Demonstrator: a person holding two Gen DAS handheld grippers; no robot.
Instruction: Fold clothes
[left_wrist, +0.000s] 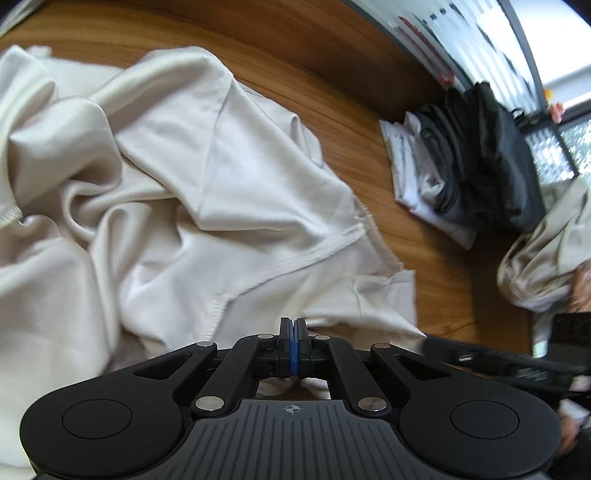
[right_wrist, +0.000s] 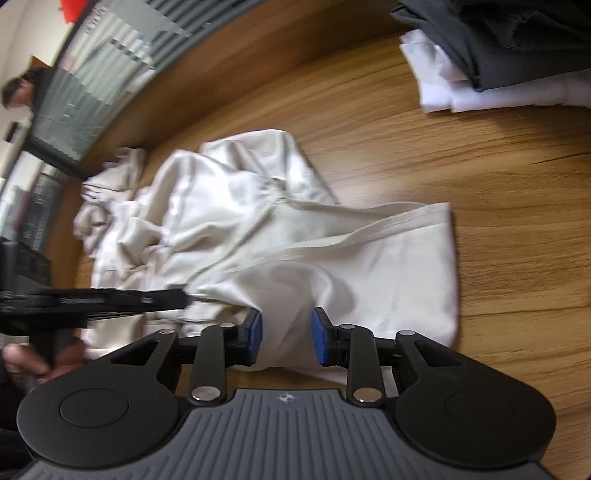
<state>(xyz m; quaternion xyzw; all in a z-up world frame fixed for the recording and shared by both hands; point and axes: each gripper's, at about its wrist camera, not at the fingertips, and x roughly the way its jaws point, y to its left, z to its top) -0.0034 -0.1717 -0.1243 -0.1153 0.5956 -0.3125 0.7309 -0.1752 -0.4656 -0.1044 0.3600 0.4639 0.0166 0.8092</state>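
Fingers (right_wrist: 255, 334) straddle a hump of the crumpled cream garment (right_wrist: 258, 236).

The cream garment (left_wrist: 155, 192) is smooth, faintly shiny cloth; the table (right_wrist: 498, 221) is grained matt wood; at two o'clock, dark clothes (left_wrist: 491, 155) look matt.

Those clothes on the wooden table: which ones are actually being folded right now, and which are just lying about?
In the job:
- cream garment, crumpled, spread on the table
- left gripper, shut
- right gripper, jaws apart over the garment's near edge

Lying about:
- stack of dark and white clothes further back
- bunched beige cloth at the edge
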